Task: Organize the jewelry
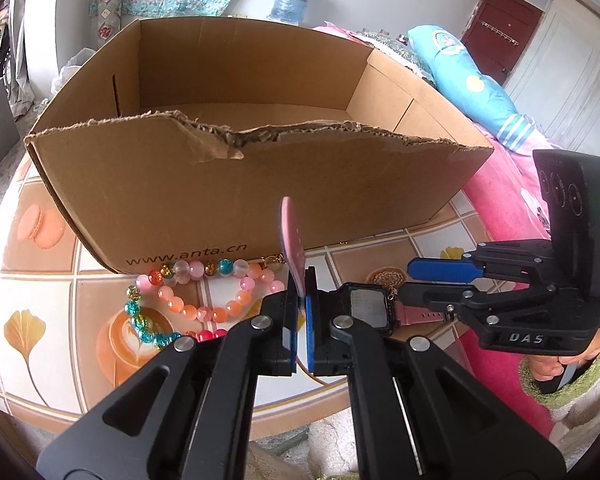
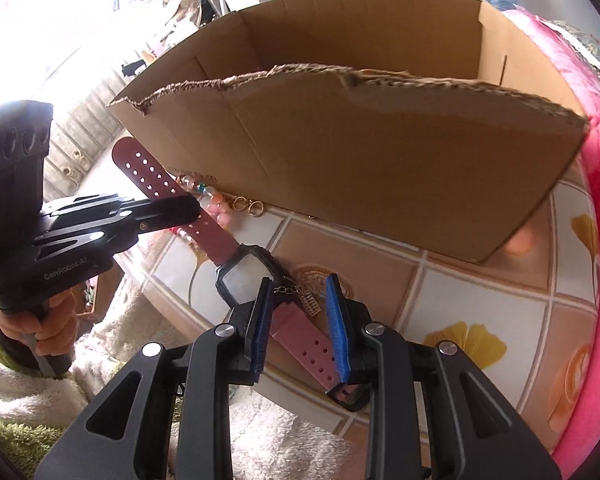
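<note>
Between my two grippers hangs the watch (image 2: 247,276), pink-strapped with a black square case. My left gripper (image 1: 300,308) is pressed together on the perforated strap end (image 2: 148,176), which stands up between its pads so the case cannot swing. My right gripper (image 2: 300,320) is spread, its blue pads either side of the buckle strap (image 2: 306,350) without pinching it; I judge this a supporting position, ready to steady the second end. Just beyond lies the bead bracelet (image 1: 188,292) on the tiled tablecloth (image 1: 380,376), touching the near wall of the cardboard box (image 1: 260,184). That box stands open-topped, its near wall torn low, presumably the destination for both pieces.
</note>
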A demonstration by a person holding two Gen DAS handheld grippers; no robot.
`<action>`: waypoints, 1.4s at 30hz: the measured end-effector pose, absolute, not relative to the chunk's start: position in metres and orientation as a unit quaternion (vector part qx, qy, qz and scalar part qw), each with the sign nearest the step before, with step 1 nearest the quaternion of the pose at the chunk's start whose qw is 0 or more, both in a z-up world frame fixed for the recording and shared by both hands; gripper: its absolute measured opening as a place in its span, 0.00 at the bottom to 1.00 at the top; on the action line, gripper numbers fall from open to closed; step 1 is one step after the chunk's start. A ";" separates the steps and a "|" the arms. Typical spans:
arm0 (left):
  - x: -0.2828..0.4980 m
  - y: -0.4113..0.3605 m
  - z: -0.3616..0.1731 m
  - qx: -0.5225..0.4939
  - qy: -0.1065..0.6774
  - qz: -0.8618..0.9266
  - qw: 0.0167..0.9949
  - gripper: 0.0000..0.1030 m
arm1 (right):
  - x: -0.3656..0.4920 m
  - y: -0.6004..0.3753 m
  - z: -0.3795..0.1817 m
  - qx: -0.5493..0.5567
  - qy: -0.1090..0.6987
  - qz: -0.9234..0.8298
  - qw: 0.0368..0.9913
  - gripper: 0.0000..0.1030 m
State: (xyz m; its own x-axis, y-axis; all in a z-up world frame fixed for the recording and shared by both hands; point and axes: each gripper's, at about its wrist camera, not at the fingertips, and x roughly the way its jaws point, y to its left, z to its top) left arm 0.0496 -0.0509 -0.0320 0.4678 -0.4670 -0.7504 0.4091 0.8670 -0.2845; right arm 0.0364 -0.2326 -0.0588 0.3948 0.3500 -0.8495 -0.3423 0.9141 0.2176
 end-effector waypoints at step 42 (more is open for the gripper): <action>0.048 -0.049 -0.034 -0.028 0.450 -0.254 0.856 0.03 | 0.016 -0.207 -0.067 -0.121 0.492 0.216 0.835 0.43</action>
State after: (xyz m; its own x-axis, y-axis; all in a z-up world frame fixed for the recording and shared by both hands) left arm 0.0484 -0.0487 -0.0337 0.4664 -0.4592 -0.7560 0.4097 0.8696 -0.2755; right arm 0.0158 -0.2065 -0.0670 0.4230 0.2417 -0.8733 -0.4796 0.8774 0.0105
